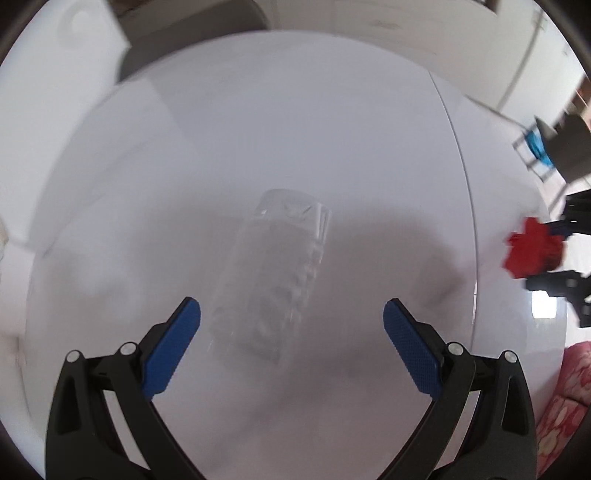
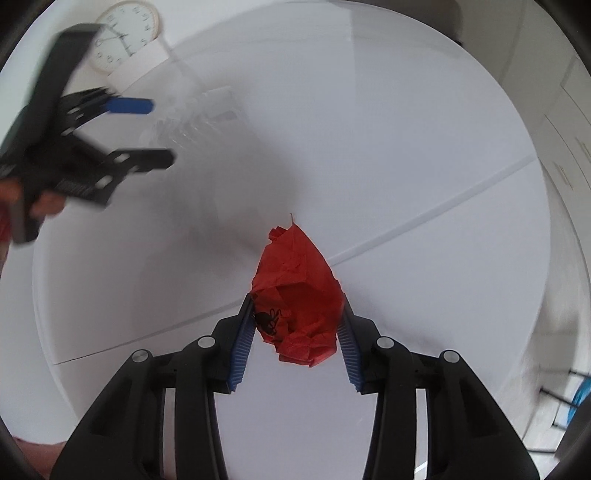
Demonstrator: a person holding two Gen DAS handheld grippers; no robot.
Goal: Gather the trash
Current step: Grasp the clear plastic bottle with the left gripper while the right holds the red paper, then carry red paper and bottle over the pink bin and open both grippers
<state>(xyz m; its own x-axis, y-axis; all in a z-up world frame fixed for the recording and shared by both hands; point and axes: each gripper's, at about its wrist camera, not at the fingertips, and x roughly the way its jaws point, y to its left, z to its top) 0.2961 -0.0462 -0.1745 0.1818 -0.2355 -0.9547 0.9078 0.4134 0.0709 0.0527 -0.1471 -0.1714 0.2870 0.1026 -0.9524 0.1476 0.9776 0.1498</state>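
On the left side of the white table (image 1: 295, 122), the left gripper (image 1: 291, 321) hangs over a clear plastic bottle (image 1: 273, 273) with its blue pads spread wide and nothing between them. The bottle lies on its side on the tabletop, just ahead of the spread fingers and roughly in line with the gap between them. It is ribbed along the body and so transparent that it nearly fades into the pale surface; the picture is blurred, so I cannot make out a cap or label. From the other hand's view, the same bottle (image 2: 192, 118) sits near a round wall clock (image 2: 125, 35) lying at the table's far edge.

Moving right, the right gripper (image 2: 297, 332) is clenched on a crumpled red paper (image 2: 299, 295), both pads pressing its sides. The wad is creased and bunched, coming to a point at the far end, with a small black printed mark near the left pad. It looks to be off the table rather than resting on it, though I cannot be sure.

I would judge the job to be at about its middle: one piece of trash is in hand, the bottle is not yet taken, and no bin or bag shows in either view, so dropping both off remains to be done.
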